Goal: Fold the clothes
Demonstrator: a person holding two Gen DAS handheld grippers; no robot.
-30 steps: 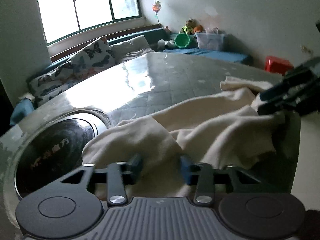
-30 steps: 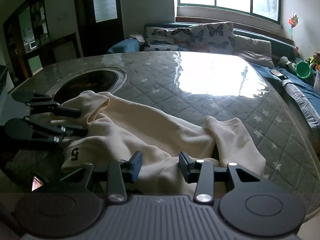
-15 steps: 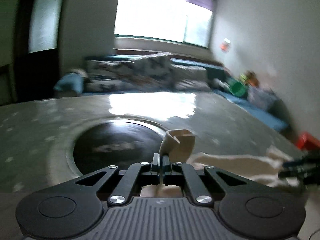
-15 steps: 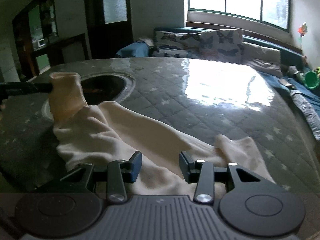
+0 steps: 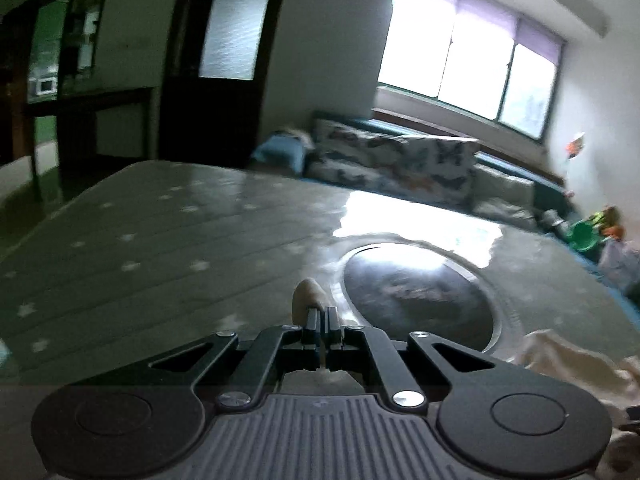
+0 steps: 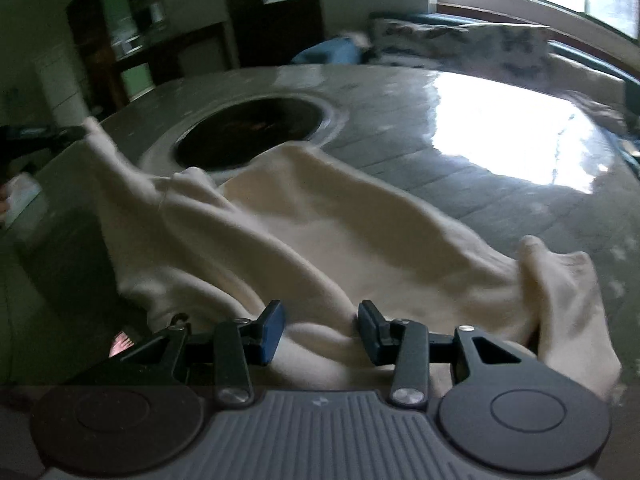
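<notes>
holding cream garment, jaws clamped

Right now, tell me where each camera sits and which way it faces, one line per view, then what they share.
Left wrist: rides the left gripper, facing along its shut fingers, pinching a cream garment tip, over the table toward the window.
Right wrist: rides the right gripper, angled down between parted fingers onto the garment's body, facing the dark doorway; a fingertip of the person shows at the left edge.
Shared: the garment, the table's dark round inset, the butterfly cushions.
</notes>
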